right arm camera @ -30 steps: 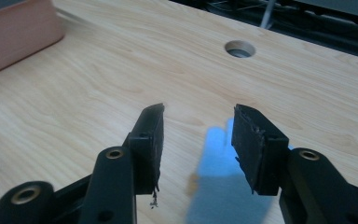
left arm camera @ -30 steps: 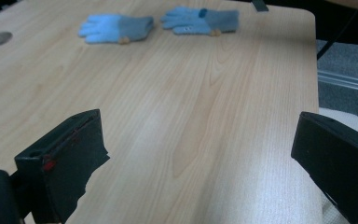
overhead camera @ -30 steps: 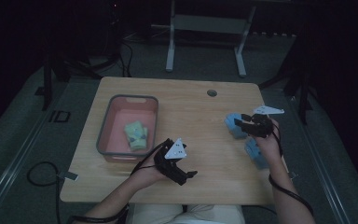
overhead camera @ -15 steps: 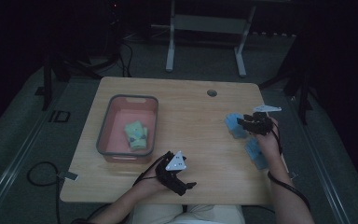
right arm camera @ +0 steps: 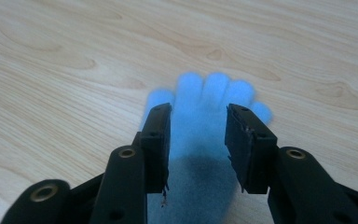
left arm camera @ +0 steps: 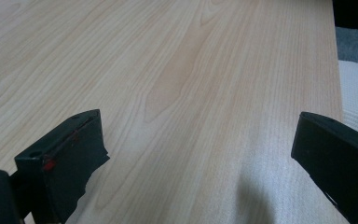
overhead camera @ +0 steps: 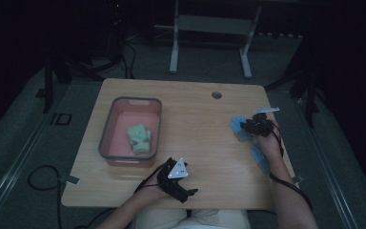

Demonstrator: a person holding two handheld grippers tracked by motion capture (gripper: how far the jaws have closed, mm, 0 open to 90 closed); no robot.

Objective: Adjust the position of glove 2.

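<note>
A fluffy blue glove (overhead camera: 238, 127) (right arm camera: 205, 91) lies flat near the table's right edge, fingers pointing away from me in the right gripper view. My right gripper (overhead camera: 249, 126) (right arm camera: 198, 114) hovers right over it. Its jaws have just been closing and stand a glove's width apart, with the glove's palm showing between them and not pinched. A second blue glove (overhead camera: 259, 156) lies closer to me, partly under the right forearm. My left gripper (overhead camera: 188, 192) (left arm camera: 200, 135) rests low over bare wood near the front edge, jaws wide open and holding nothing.
A grey-rimmed pink bin (overhead camera: 124, 101) stands on the left half of the table with a green glove (overhead camera: 139, 137) inside. A round cable hole (overhead camera: 216, 94) sits near the back edge. In the left gripper view the table's edge (left arm camera: 338, 70) runs close by at the right.
The left hand has sunk toward the front edge of the table. The right gripper has dropped lower onto the blue glove and its jaws have narrowed.
</note>
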